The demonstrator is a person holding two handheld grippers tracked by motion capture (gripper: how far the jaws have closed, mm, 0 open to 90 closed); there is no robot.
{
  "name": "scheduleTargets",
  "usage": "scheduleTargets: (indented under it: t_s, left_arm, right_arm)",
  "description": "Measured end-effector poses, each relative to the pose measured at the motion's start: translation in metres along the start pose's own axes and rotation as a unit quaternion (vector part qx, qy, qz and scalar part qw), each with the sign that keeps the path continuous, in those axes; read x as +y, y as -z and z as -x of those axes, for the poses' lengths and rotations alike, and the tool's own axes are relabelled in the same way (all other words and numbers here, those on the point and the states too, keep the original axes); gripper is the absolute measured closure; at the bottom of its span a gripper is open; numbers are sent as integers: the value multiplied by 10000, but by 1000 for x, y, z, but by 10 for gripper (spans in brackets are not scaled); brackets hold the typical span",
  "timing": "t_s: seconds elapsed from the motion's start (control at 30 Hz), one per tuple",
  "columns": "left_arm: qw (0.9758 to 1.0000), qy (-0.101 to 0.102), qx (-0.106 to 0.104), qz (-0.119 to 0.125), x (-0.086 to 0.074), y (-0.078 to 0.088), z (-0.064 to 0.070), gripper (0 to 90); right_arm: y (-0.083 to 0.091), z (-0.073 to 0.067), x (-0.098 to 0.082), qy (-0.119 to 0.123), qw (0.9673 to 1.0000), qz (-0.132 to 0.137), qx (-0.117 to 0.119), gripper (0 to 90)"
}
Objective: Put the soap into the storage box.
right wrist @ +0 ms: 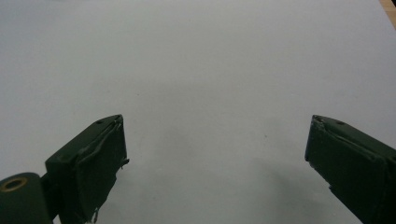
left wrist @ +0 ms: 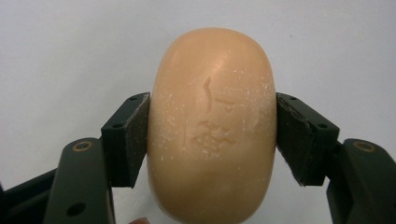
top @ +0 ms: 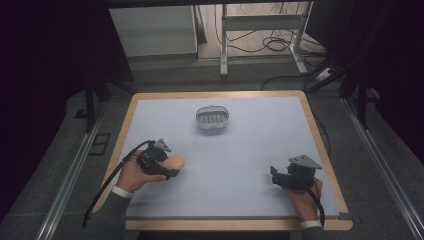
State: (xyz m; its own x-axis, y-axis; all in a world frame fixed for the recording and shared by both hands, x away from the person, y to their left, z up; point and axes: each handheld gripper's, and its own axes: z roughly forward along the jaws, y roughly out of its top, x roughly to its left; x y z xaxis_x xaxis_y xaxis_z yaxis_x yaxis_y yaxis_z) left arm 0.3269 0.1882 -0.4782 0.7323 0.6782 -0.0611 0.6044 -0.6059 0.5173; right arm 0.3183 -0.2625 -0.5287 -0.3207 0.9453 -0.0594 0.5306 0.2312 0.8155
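We find the left gripper (top: 167, 167) clamped on a bar of soap (left wrist: 211, 126), its jaws pressing the bar's two long sides. In the high view the soap (top: 175, 162) sits at the near-left of the tabletop (top: 250, 150), at or just above the surface; we cannot tell whether it touches. The right gripper (top: 280, 176) rests at the near-right with its jaws standing wide and nothing between them, well apart from the soap.

A soap dish (top: 213, 118) stands toward the far middle of the tabletop, and we judge it the likely destination.

Risks noted:
- The soap is rounded and smooth, and the pads (left wrist: 138, 135) bear on curved flanks. Any loosening or sudden tilt during transfer could let the bar squirt forward out of the grip.
- The pads hold near mid-length, so a quick swing could pivot the bar between them.
- The dish is small and light-looking; a low approach could knock it, and a high release could let the soap bounce out.
- Soap dust shows on the bar's face, which may lessen friction at the pads.
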Motion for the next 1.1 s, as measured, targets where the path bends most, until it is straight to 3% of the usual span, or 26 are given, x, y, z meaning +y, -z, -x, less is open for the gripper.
scheduleTargets:
  t_s: [0.67, 1.1]
  left_arm:
    - [10000, -6, -42, 17, 18, -7, -9, 322]
    - [10000, -45, 21, 68, 44, -7, -19, 321]
  right_arm:
    - [0, -2, 0, 49, 10000, -25, -32, 54]
    - [0, -1, 0, 38, 10000, -26, -26, 54]
